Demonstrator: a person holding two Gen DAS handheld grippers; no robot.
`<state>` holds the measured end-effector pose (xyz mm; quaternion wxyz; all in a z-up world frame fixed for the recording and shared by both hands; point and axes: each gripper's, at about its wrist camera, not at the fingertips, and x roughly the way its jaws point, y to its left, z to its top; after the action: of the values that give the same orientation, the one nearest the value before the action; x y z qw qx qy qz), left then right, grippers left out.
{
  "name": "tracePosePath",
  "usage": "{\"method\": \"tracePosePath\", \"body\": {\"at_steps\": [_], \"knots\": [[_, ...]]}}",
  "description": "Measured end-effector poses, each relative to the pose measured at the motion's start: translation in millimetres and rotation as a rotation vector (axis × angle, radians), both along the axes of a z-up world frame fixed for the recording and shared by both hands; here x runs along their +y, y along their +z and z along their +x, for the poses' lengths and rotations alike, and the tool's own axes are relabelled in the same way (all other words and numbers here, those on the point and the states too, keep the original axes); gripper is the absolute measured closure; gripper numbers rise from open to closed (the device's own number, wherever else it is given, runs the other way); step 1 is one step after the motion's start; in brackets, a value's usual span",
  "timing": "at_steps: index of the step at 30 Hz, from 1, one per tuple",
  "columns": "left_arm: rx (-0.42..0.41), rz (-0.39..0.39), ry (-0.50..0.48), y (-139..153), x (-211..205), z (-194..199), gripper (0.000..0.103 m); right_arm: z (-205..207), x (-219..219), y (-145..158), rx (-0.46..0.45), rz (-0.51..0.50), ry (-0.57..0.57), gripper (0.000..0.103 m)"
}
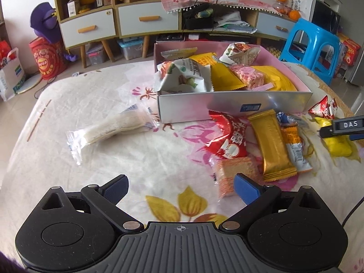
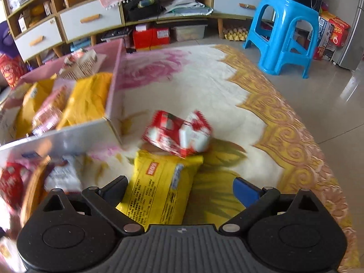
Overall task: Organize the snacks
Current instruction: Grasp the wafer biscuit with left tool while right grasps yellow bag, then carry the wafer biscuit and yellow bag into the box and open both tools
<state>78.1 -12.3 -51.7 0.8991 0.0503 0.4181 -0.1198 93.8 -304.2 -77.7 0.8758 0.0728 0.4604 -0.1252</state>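
A pink-lined cardboard box (image 1: 227,104) holding several snack packets stands on the flowered cloth. In front of it lie a red packet (image 1: 229,136), a gold bar (image 1: 273,143), an orange-and-white packet (image 1: 295,147) and a wafer packet (image 1: 227,175). A clear-wrapped pale snack (image 1: 109,129) lies apart to the left. My left gripper (image 1: 179,184) is open over bare cloth, and its right finger is next to the wafer packet. My right gripper (image 2: 179,185) is open low over a yellow packet (image 2: 159,188) that lies between its jaws, unpressed. A red-and-white packet (image 2: 179,134) rests just beyond.
The box's corner (image 2: 109,122) stands left of the yellow packet. A blue plastic stool (image 2: 284,31) is on the tiled floor past the table's right edge. A low cabinet with drawers (image 1: 91,27) lines the far wall. A thin stick (image 1: 38,120) lies at the cloth's left.
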Motion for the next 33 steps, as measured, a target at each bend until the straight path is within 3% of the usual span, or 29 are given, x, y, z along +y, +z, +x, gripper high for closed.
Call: {"method": "tracePosePath", "body": {"at_steps": [7,13,16,20,23,33], "knots": [[0.014,-0.106,-0.042,5.1,0.1,-5.5,0.005,-20.6,-19.8,0.4,0.012,0.024,-0.011,0.016],[0.067,-0.111,-0.065,-2.7,-23.6,0.5,0.014,-19.6,-8.5,4.5,0.022,0.034,0.005,0.025],[0.089,-0.092,-0.064,-8.9,-28.6,2.3,0.025,-18.7,-1.2,5.2,0.021,0.012,0.028,0.034],[0.072,-0.057,-0.085,-6.4,-28.3,1.9,0.056,-21.5,6.2,8.7,0.005,-0.005,0.081,0.059],[0.081,-0.056,-0.091,-4.9,-23.9,1.1,0.064,-23.7,12.7,10.6,0.007,-0.028,0.129,0.061],[0.074,-0.030,-0.124,-3.8,3.8,-12.1,0.065,-40.5,37.3,15.8,0.025,0.027,0.250,0.061]]}}
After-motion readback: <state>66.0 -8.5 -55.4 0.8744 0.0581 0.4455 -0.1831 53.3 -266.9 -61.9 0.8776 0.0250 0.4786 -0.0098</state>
